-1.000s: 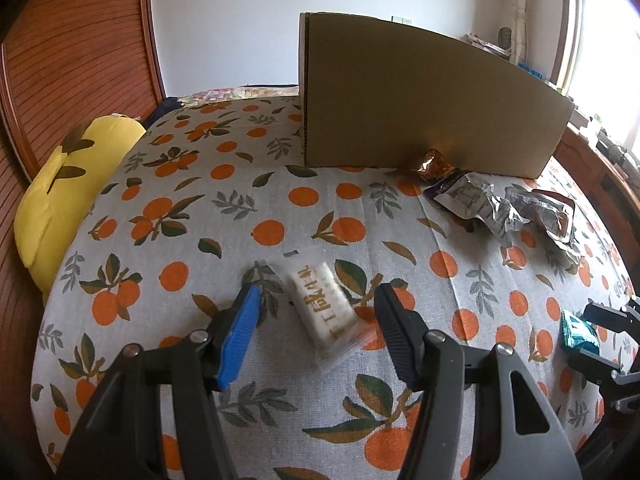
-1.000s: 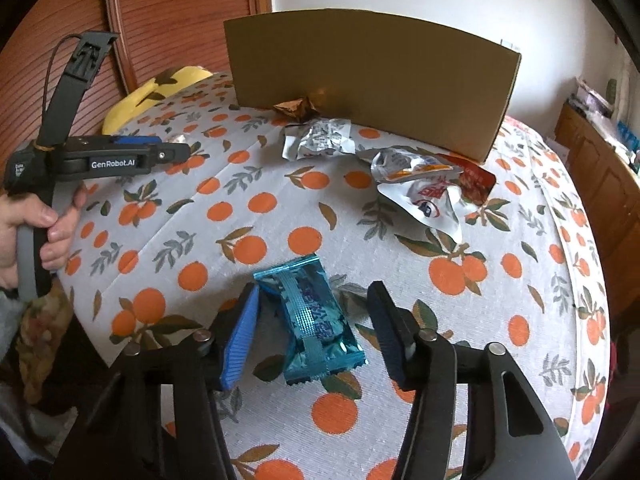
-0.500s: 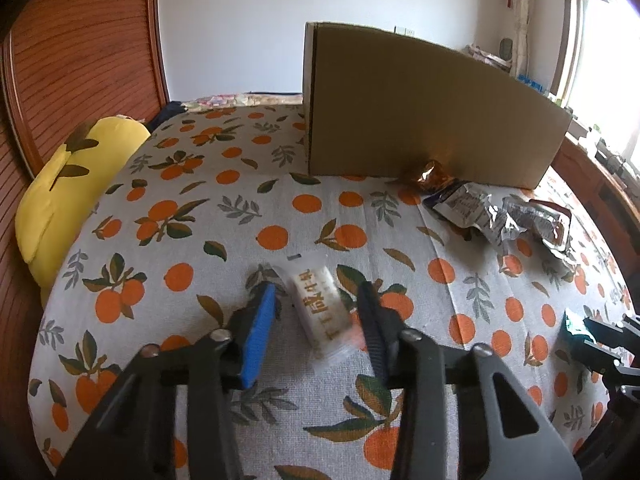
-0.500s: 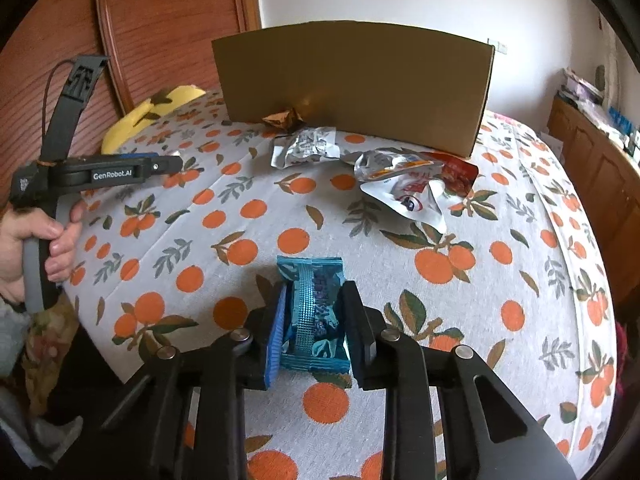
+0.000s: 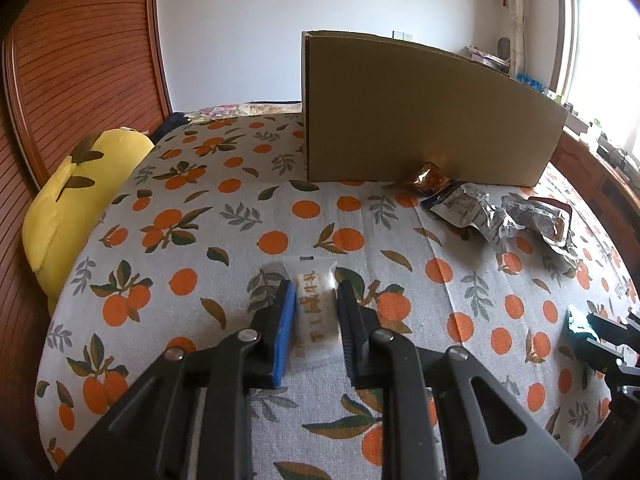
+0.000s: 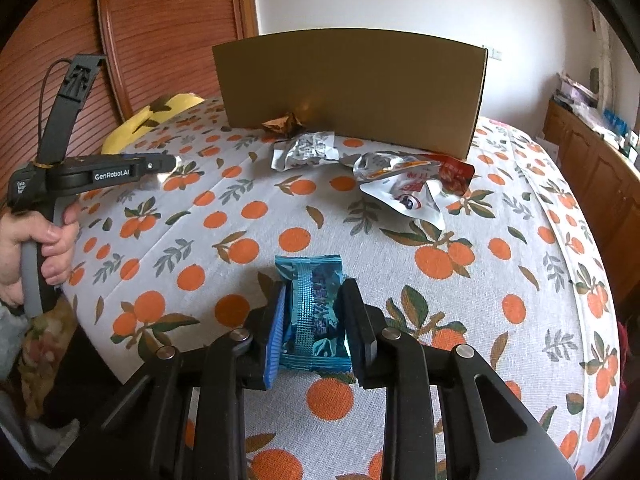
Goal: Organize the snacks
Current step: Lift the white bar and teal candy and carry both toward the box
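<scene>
A white snack packet (image 5: 313, 312) with brown lettering lies on the orange-print cloth (image 5: 192, 216), and my left gripper (image 5: 314, 289) is shut on it, pads pressing both long sides. My right gripper (image 6: 314, 292) is shut on a blue snack packet (image 6: 310, 276) near the cloth's front edge. A tall cardboard box (image 5: 424, 112) stands at the back, also seen in the right wrist view (image 6: 352, 84). In front of the box lie a brown wrapper (image 6: 282, 124), a silver packet (image 6: 304, 148) and a silver-and-red packet (image 6: 408, 188).
A yellow pillow (image 5: 76, 196) rests at the left against the wooden headboard (image 5: 80, 60). A person's hand (image 6: 40, 240) holds the left gripper's handle at the left. A wooden cabinet (image 6: 600, 160) runs along the right side.
Both grippers closed from wide open. The left jaws now pinch the white packet, the right jaws the blue one, which has turned to lie straight between them.
</scene>
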